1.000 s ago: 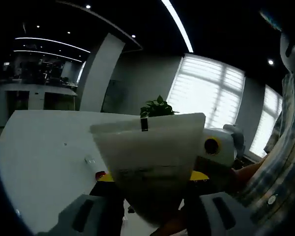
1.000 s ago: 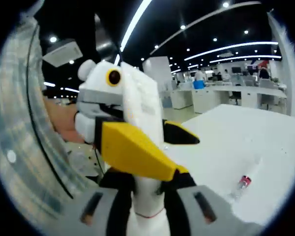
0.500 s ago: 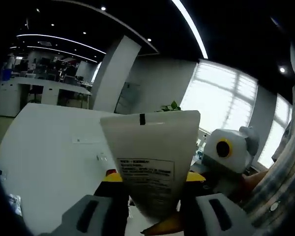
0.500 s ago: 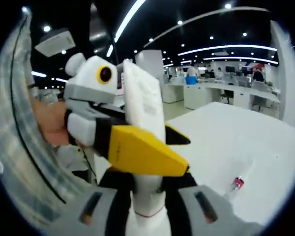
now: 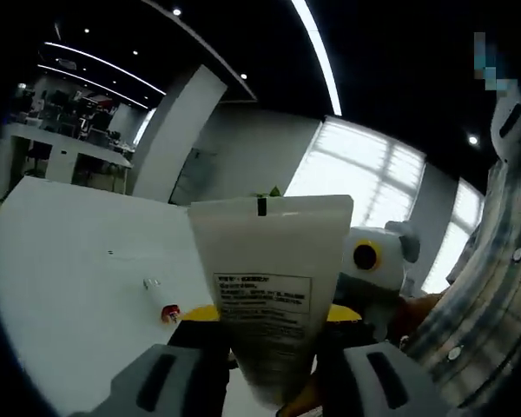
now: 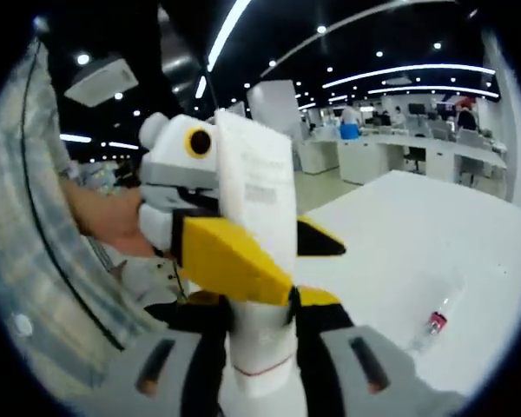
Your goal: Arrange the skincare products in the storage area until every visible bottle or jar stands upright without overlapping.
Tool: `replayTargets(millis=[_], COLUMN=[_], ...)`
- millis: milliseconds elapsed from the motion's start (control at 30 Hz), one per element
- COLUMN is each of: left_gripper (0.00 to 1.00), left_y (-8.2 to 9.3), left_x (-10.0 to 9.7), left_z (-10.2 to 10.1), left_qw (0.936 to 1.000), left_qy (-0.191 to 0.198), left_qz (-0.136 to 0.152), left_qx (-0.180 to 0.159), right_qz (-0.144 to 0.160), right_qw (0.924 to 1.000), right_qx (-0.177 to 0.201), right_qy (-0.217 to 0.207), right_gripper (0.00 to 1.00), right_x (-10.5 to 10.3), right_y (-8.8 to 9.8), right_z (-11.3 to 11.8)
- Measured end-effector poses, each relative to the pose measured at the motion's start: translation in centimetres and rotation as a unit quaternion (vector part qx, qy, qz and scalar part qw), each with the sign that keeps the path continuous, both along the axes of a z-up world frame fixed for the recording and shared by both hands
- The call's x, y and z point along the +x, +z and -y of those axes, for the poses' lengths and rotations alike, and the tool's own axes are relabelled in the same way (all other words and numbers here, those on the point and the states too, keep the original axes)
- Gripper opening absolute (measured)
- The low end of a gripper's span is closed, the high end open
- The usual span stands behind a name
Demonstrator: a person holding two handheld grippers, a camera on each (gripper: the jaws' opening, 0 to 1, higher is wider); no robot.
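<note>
A white squeeze tube [image 5: 269, 287] with small printed text is held up off the white table [image 5: 61, 287], flat crimped end upward. My left gripper [image 5: 269, 360] is shut on its lower part. From the far side my right gripper [image 5: 269, 314], white with yellow jaws, clamps the same tube. In the right gripper view the tube [image 6: 256, 191] rises between my right gripper [image 6: 260, 352] and the yellow jaws of the left gripper [image 6: 273, 254] higher up. A small bottle with a red cap [image 6: 435, 323] lies on the table [image 6: 417, 234].
The small red-capped bottle [image 5: 168, 313] lies beside a tiny clear item [image 5: 150, 283]. A person's hand [image 6: 104, 217] and plaid sleeve [image 5: 495, 287] are close by. White desks and people stand far back; bright windows lie behind the tube.
Both views have tilted and shifted a little with the hands. The tube stays clamped by both grippers, and the red-capped bottle on the table has not moved.
</note>
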State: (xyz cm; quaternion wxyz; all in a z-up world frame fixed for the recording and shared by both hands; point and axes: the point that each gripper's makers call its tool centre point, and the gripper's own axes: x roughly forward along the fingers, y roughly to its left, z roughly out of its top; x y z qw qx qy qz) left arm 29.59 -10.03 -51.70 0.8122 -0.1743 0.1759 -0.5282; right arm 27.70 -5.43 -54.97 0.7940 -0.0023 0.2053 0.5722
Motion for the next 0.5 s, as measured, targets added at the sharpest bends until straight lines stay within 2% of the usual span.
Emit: replayTargets(millis=[133, 200, 333, 433, 500], left_gripper=[0.37, 0.37, 0.37, 0.37, 0.37], left_y=[1.3, 1.8, 2.9, 3.4, 3.7], left_x=[-1.1, -1.7, -3.6, -4.5, -4.8], left_z=[0.4, 0.6, 1.5, 2.0, 2.2], left_qw=[0.9985, 0.9969, 0.989, 0.9841, 0.9817], left_qy=[-0.048, -0.073, -0.139, -0.168, -0.18], left_qz=[0.024, 0.025, 0.04, 0.038, 0.04], left_qx=[-0.009, -0.016, -0.034, -0.043, -0.048], right_qz=[-0.019, -0.023, -0.046, -0.046, -0.058], right_qw=[0.9987, 0.9971, 0.9917, 0.9878, 0.985], right_qx=[0.028, 0.036, 0.055, 0.069, 0.079], right_qy=[0.038, 0.063, 0.107, 0.132, 0.142], right_gripper=[0.3, 0.31, 0.35, 0.35, 0.34], right_x=[-0.9, -1.5, -3.0, -3.9, -4.4], right_y=[1.3, 1.7, 2.3, 2.8, 3.1], right_z=[0.0, 0.0, -0.3, -0.6, -0.6])
